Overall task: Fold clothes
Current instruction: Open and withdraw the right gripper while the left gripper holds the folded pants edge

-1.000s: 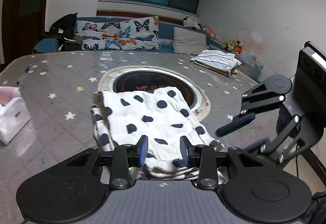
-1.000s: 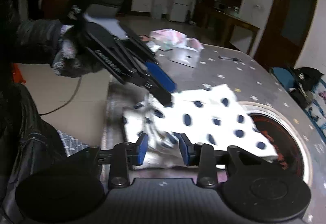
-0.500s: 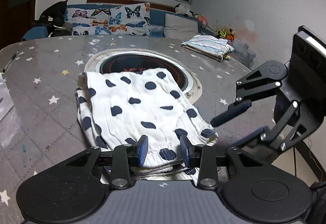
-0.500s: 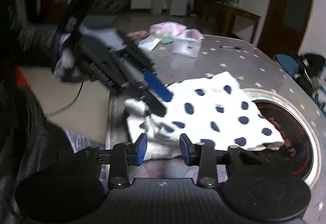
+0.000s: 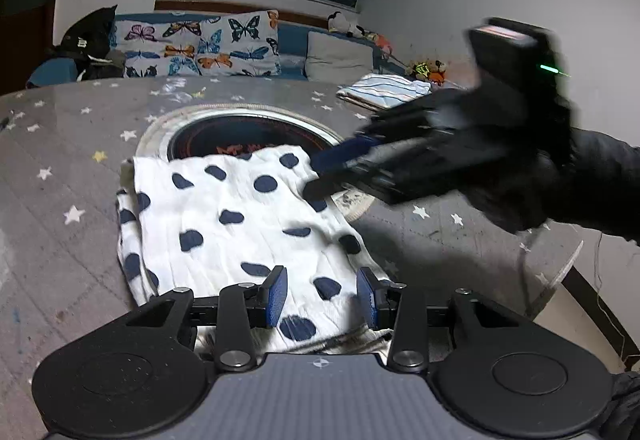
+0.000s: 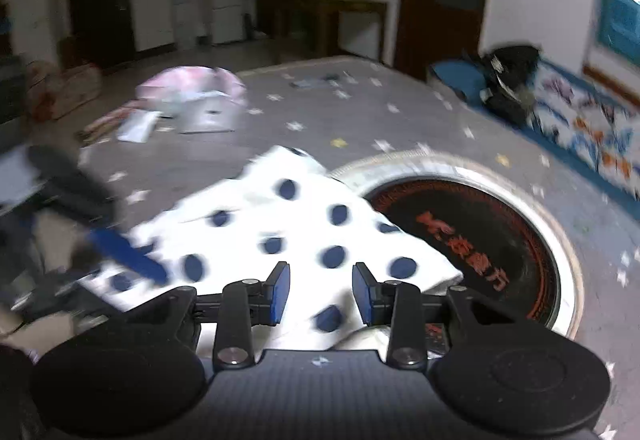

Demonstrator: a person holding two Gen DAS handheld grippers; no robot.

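A white cloth with navy dots (image 5: 236, 224) lies folded on the grey star-patterned table (image 5: 60, 167), partly over a round black inset. It also shows in the right wrist view (image 6: 280, 236). My left gripper (image 5: 322, 298) is open over the cloth's near edge and holds nothing. My right gripper (image 6: 320, 294) is open over the cloth's right edge; in the left wrist view it appears blurred (image 5: 340, 167) with its fingertips at the cloth's far right corner. The left gripper shows blurred in the right wrist view (image 6: 120, 256).
The round black inset with a pale rim (image 5: 248, 137) sits mid-table, also in the right wrist view (image 6: 480, 240). A folded striped cloth (image 5: 384, 89) lies at the far right. A white box and pink bag (image 6: 196, 99) stand across the table. A sofa with butterfly cushions (image 5: 200, 43) is behind.
My right gripper has swung from beside the near right corner up to the cloth's far right corner. My left gripper stays open over the near edge. The cloth lies flatter.
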